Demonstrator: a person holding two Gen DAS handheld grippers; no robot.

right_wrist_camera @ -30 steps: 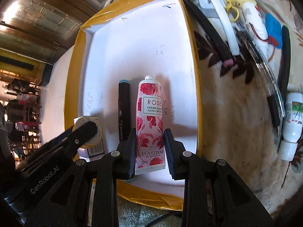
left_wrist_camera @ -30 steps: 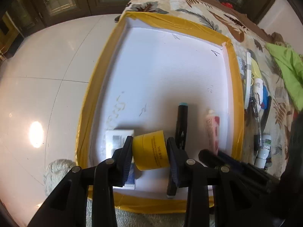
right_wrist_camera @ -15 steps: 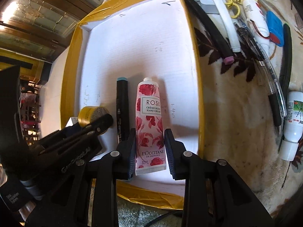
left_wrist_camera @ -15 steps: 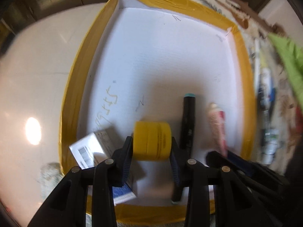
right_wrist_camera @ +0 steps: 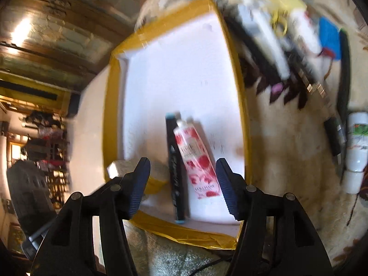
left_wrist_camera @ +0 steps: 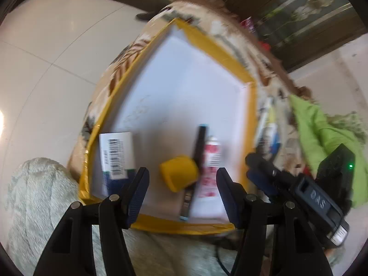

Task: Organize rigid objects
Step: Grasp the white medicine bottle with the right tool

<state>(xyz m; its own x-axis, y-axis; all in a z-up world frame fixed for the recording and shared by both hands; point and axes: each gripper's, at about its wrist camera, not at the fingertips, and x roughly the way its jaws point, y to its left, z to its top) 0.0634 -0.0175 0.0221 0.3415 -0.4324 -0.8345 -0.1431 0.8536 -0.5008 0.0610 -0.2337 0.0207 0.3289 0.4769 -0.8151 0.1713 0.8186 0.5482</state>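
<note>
A white tray with a yellow taped rim [left_wrist_camera: 251, 119] [right_wrist_camera: 239, 87] lies on a patterned cloth. In it lie a yellow jar [left_wrist_camera: 180, 174], a black marker [left_wrist_camera: 199, 145] [right_wrist_camera: 174, 168], a rose-print hand cream tube [left_wrist_camera: 211, 161] [right_wrist_camera: 195, 161] and a white barcoded box [left_wrist_camera: 116, 154]. My left gripper [left_wrist_camera: 182, 194] hangs above the jar with its jaws opening and the pads clear of it. My right gripper [right_wrist_camera: 182, 186] is above the tube, jaws opening, pads apart from the tube and marker. Both views are blurred.
Right of the tray, several pens, white tubes and a blue item [right_wrist_camera: 329, 36] lie on the cloth, with a white bottle [right_wrist_camera: 356, 151] near the edge. A green cloth [left_wrist_camera: 322, 133] lies at the far right. A pale fuzzy mat [left_wrist_camera: 34, 195] and tiled floor sit left.
Both grippers let go: the left released the yellow jar, the right released the hand cream tube. Both drew back and up from the tray. The tube now lies tilted against the marker.
</note>
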